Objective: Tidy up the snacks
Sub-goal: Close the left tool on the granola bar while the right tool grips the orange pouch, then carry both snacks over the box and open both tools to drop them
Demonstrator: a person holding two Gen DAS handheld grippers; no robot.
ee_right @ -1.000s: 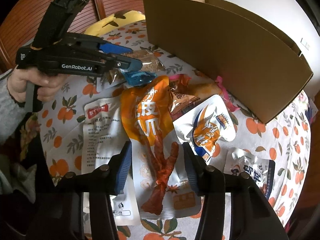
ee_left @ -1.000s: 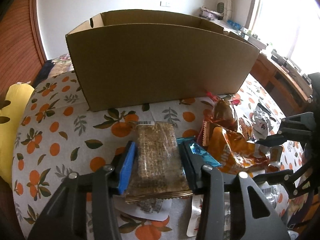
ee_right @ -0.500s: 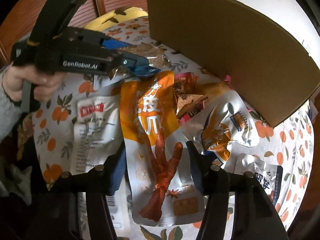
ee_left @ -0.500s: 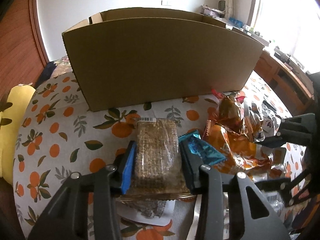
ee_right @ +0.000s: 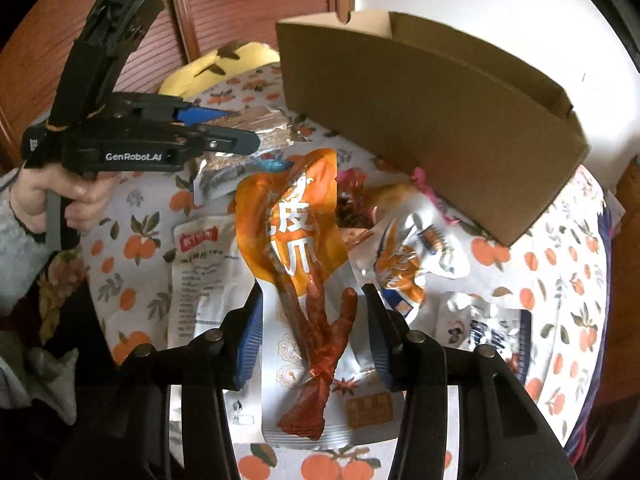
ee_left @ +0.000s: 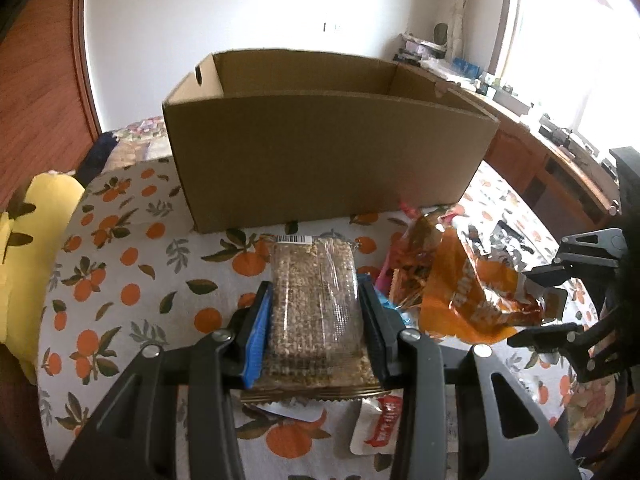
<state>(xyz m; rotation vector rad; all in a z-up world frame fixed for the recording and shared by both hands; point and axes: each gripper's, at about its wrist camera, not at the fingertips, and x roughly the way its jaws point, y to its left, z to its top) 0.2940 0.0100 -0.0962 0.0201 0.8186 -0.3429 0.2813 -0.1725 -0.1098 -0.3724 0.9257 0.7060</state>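
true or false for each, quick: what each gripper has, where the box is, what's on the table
1. The left gripper is shut on the grain bar pack. True.
2. The cardboard box lies flattened on the tablecloth. False: it stands upright with its top open.
3. The right gripper has its jaws either side of the orange chicken-foot pack. True.
4. The grain bar pack is already inside the box. False: it is held in front of the box, outside it.
5. The tablecloth is plain blue. False: it is white with oranges and leaves.
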